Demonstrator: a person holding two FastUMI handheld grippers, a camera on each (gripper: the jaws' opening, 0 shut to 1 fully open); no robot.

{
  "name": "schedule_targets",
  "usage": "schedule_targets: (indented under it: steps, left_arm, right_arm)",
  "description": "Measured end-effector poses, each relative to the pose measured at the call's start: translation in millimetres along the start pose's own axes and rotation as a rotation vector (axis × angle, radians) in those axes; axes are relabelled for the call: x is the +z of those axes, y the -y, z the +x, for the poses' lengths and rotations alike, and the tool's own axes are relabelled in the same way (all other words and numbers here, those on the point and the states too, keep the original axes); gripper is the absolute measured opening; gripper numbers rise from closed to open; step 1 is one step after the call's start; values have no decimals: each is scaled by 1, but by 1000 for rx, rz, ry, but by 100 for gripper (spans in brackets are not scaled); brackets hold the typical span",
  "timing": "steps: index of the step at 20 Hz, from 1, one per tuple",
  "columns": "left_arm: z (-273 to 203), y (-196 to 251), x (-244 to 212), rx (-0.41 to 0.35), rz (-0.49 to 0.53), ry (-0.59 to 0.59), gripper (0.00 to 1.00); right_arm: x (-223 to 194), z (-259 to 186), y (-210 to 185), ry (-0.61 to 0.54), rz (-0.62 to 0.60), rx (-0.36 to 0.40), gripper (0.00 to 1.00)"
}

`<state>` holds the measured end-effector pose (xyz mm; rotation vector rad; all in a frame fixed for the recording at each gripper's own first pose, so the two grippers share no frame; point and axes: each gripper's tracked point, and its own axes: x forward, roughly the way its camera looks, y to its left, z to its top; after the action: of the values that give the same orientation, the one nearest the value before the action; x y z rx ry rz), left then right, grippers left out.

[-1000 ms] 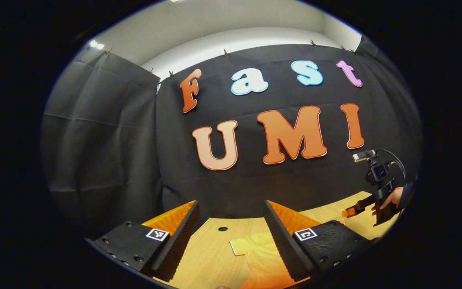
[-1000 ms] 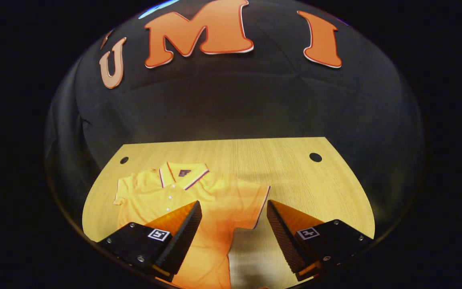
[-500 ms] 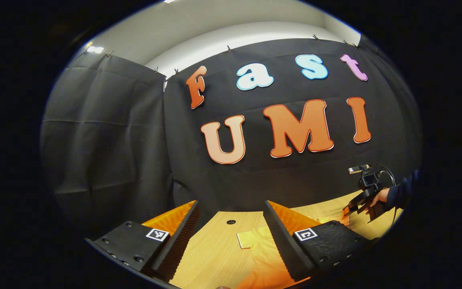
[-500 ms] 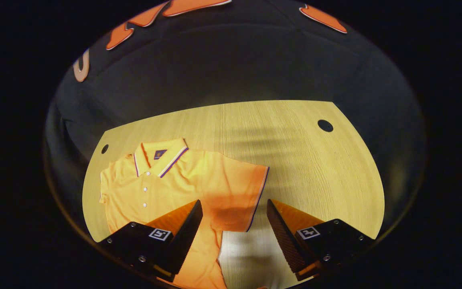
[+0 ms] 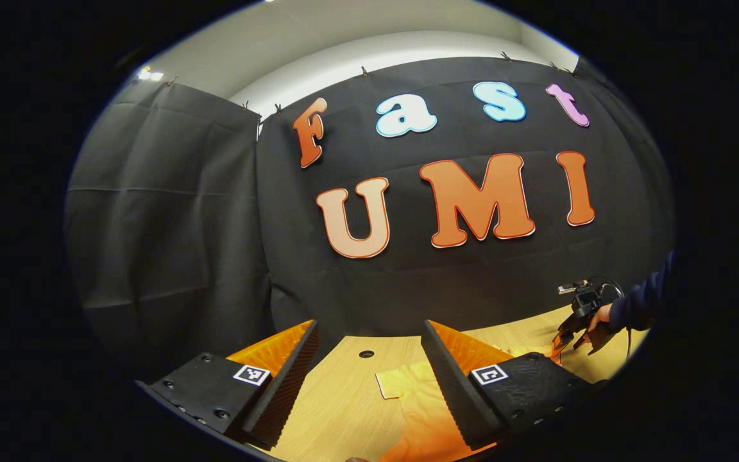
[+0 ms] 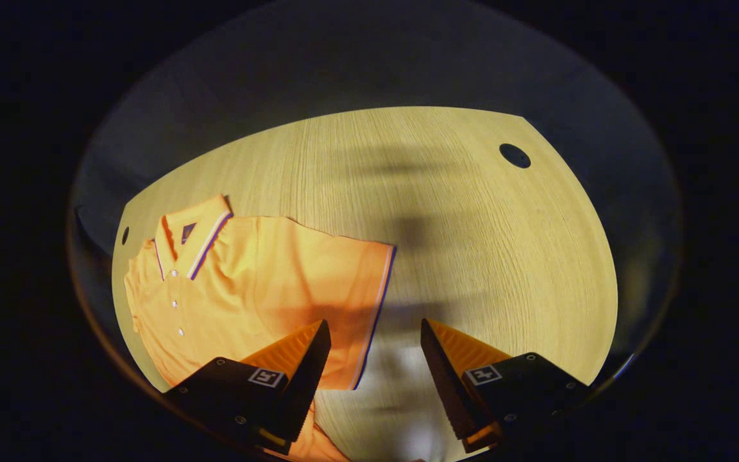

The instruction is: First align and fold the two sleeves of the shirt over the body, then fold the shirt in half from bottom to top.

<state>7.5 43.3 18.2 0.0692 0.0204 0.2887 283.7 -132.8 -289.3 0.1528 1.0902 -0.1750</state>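
Shirt: an orange polo (image 6: 260,289) is lying flat on the desk (image 6: 472,244), filling the lower left of the right gripper view, collar (image 6: 191,234) toward the upper left; in the left gripper view a strip of it is showing at bottom centre.
Sleeve: one short sleeve (image 6: 360,301) is spreading out toward frame centre, its striped cuff edge lying just ahead of the right tool.
Handling: judging by the look, it is a light, soft knit that is going to drape and wrinkle, so pinching the cuff edge or sleeve corner and lifting low looks best.
Right tool (image 6: 369,366): it is hovering with fingers wide apart over the cuff edge, gripping nothing.
Left tool (image 5: 369,372): it is standing wide too, empty, at the bottom of its view above desk and shirt.
Stage: sleeves are not yet folded.
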Motion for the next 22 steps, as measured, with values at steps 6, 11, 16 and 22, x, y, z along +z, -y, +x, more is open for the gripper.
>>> schedule_targets:
  steps: [6, 11, 16, 22]
  left_arm:
    - [7, -1, -12, 8, 6, -44, 98]
    - [13, 4, -21, -2, 8, -71, 98]
    - [19, 3, -25, -14, 1, -82, 98]
    - [26, -1, -33, -28, -24, -98, 98]
  right_arm:
    - [1, 15, -14, -19, -69, -12, 69]
    - [4, 16, -23, -22, -74, 7, 27]
    - [20, -5, -56, 38, -45, 150, 17]
    - [42, -46, -100, 133, -99, 250, 15]
